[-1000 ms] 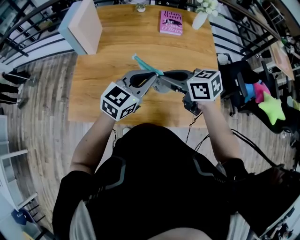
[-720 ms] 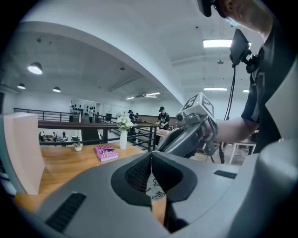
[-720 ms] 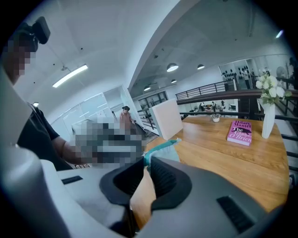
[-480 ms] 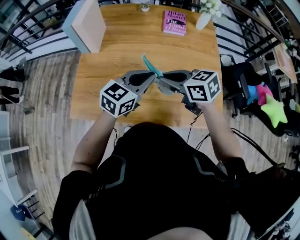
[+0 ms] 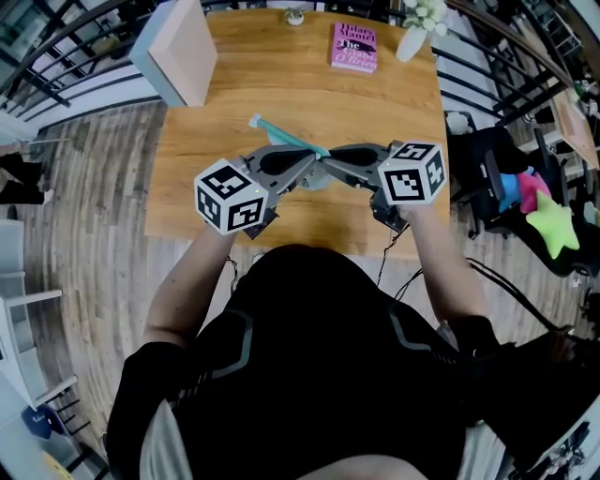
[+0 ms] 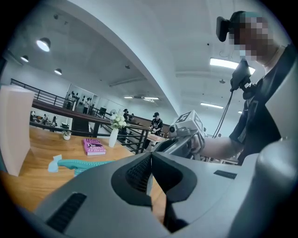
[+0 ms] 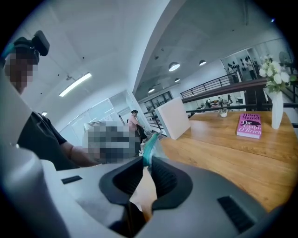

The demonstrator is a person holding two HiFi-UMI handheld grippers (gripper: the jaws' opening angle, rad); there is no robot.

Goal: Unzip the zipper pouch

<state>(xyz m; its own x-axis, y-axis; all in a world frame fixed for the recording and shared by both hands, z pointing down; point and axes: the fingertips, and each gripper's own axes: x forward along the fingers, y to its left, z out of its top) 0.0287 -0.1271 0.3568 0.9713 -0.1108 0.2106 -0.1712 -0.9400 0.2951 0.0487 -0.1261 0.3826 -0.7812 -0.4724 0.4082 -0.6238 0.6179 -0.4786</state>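
The teal zipper pouch (image 5: 284, 136) hangs in the air over the wooden table (image 5: 225, 103), between the two grippers. Its free end with a pale tag (image 6: 53, 163) sticks out to the upper left. My left gripper (image 5: 310, 161) is shut on a thin pale strip at the pouch's near end (image 6: 149, 173). My right gripper (image 5: 328, 159) meets it tip to tip and pinches the teal edge (image 7: 150, 143) at its fingertips. The right jaws have just been opening a little, with the pouch still between them.
A pink book (image 5: 354, 47) lies at the table's far side, next to a white vase of flowers (image 5: 412, 26). A large white box (image 5: 178, 52) stands at the far left corner. A chair with bright toys (image 5: 530, 199) sits right of the table.
The pouch's free end has swung from nearly upright back out to the left, and the left gripper has rolled. Both hands have stayed where they were.
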